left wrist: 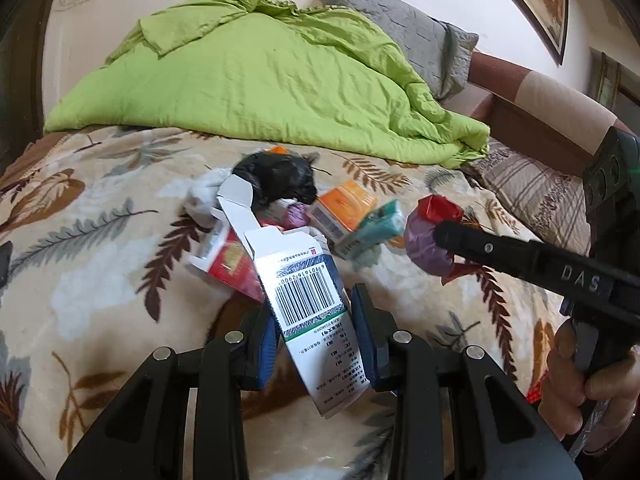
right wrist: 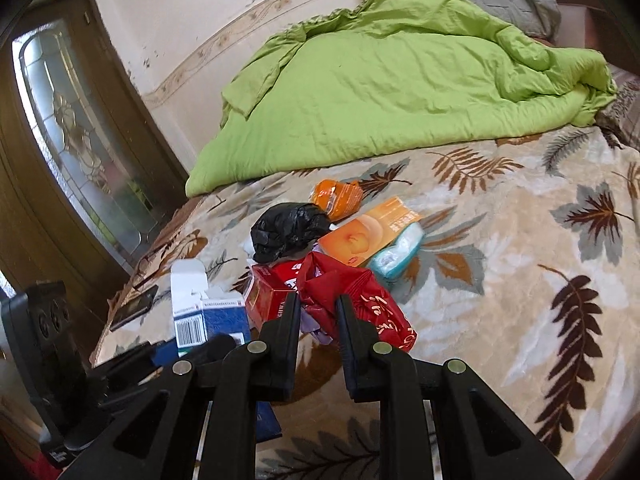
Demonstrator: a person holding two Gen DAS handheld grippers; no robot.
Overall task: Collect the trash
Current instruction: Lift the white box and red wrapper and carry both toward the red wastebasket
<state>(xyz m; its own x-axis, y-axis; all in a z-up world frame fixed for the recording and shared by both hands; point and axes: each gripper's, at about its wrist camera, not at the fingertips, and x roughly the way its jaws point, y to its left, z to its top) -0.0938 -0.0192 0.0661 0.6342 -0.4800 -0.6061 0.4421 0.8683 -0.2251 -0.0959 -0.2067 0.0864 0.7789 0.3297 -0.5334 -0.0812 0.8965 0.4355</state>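
Only the right wrist view shows the phone (right wrist: 134,307); left jaws clamp the barcoded carton (left wrist: 308,300), right jaws the red bag (right wrist: 352,300).

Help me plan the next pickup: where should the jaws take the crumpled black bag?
Probably the black bag by its bulging top, coming from above. It lies loosely crumpled on the blanket, with the orange box and red box crowding its sides, so only the top looks free.

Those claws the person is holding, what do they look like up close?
Both are black plastic. The left claw has blue pads and silver bolts. The right claw bears pale "DAS" lettering on its finger; a bare hand grips its handle.
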